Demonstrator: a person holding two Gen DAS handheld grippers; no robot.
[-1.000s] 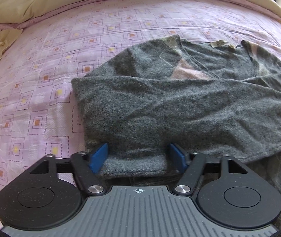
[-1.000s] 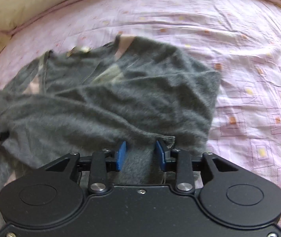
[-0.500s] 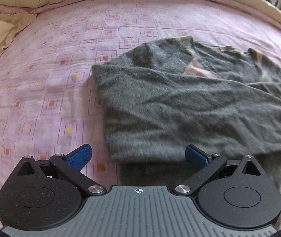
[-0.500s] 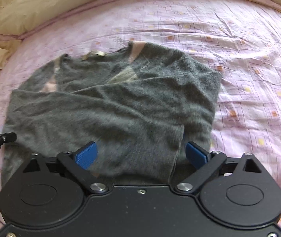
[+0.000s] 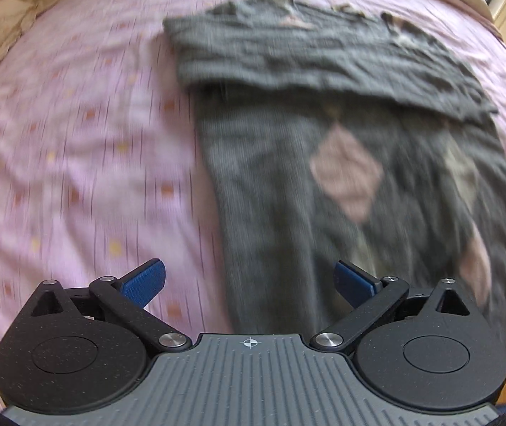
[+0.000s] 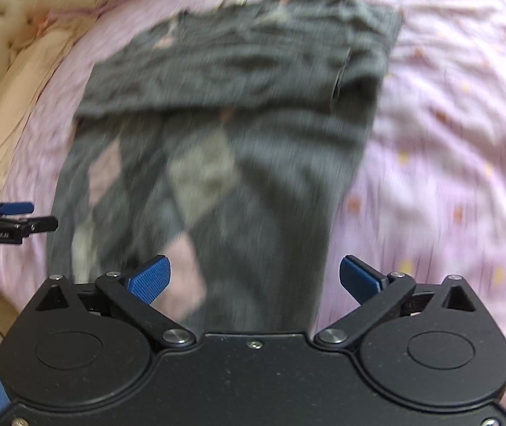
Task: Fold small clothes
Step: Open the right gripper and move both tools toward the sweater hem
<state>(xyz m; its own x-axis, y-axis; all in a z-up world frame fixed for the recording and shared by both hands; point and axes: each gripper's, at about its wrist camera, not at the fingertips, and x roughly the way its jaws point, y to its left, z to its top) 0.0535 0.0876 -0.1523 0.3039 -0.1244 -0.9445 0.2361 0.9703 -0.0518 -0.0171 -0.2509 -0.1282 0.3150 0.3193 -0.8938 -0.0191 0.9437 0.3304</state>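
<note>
Tools (image 5: 249, 282) (image 6: 254, 278) have let go and backed off sweater (image 5: 324, 163).

There was one grey sweater (image 5: 324, 135) on one pink bedsheet (image 5: 75, 142). Two grippers were in view, the left gripper (image 5: 249, 280) and the right gripper (image 6: 254, 277), each with two blue fingers spread wide. The sweater showed about three pink diamonds and two pale grey ones, blurred.

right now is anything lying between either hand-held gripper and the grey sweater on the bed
Nothing visible. The left hand-held gripper and right hand-held gripper both hang open directly over the grey sweater, with only the bare pink bedsheet around it. The frames are motion-blurred, so small items could be missed.
</note>
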